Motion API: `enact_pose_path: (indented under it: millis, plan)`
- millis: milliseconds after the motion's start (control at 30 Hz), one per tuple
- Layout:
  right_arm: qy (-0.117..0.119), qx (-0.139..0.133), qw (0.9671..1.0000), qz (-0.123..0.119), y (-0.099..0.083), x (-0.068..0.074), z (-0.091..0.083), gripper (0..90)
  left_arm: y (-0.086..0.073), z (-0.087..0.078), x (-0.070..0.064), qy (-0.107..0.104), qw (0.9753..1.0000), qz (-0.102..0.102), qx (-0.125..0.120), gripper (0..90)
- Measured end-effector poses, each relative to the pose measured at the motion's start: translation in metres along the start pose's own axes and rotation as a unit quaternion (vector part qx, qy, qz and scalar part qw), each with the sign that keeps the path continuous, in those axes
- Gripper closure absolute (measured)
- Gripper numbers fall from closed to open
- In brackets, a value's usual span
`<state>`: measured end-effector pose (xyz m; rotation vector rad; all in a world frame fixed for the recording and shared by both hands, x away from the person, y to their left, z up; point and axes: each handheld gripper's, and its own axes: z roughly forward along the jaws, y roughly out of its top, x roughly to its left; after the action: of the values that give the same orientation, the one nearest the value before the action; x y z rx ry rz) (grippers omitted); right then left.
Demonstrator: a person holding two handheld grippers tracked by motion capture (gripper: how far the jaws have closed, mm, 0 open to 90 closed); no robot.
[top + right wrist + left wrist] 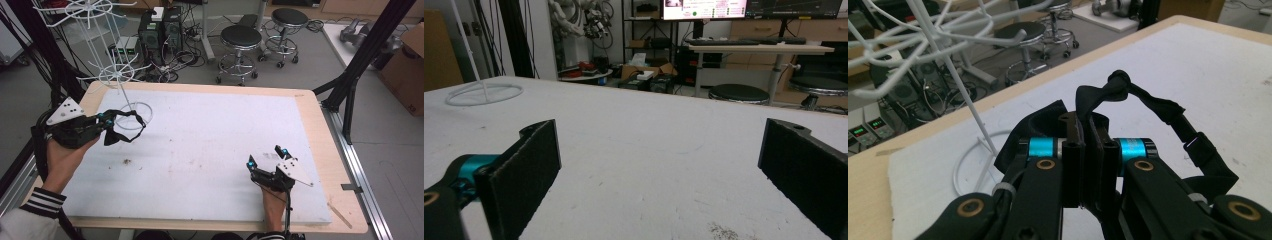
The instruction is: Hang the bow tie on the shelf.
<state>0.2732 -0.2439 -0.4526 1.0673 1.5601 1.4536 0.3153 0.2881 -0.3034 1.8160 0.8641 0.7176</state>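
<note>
Black knotted strap (1148, 102) pinched between the closed jaws of the left gripper (1087, 150), its knot standing above the jaw tips and a loop trailing off to one side toward a black buckle piece. From the high view, same black knotted strap (131, 118) hanging from the left gripper (106, 120) at the table's far-left corner, draped just beside the ring base of the white wire rack (116, 75). Held up by the left hand (62, 155), striped sleeve cuff (44, 202) at the bottom edge.

White wire rack (955, 80) rising on a thin tilted pole, spokes fanning out overhead, ring base resting on the white foam mat (200, 150).

Right gripper (267, 159) low over the mat near the front-right, well apart from the strap, jaws spread wide with nothing between them. Right gripper view: two black pads (526, 170) standing far apart over bare, scuffed mat.

Beyond the wooden table (330, 150): two black stools (241, 37) on the grey floor.
</note>
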Motion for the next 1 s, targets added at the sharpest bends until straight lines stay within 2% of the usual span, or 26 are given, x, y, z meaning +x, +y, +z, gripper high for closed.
enact_pose_path:
  millis: [267,533,700,833,1000]
  plan:
    - [0.0,0.0,1.0,0.002,0.0,0.0,0.0,2.4,0.017,-0.001,0.005,0.017,0.9997,0.002,-0.018,85.4]
    - [0.001,0.0,1.0,0.004,0.0,0.0,0.0,2.4,0.027,0.003,0.01,0.028,0.999,-0.012,-0.033,85.3]
    - [0.001,0.001,1.0,0.003,0.0,0.0,0.0,2.4,0.029,0.008,0.014,0.038,0.9984,-0.02,-0.037,85.3]
    - [0.0,0.0,1.0,0.004,0.0,0.0,0.0,2.4,0.03,0.014,0.017,0.045,0.9983,-0.017,-0.032,85.3]
    - [0.0,0.003,1.0,0.004,0.0,0.0,0.0,2.4,0.028,0.02,0.023,0.056,0.9977,-0.027,-0.026,85.3]
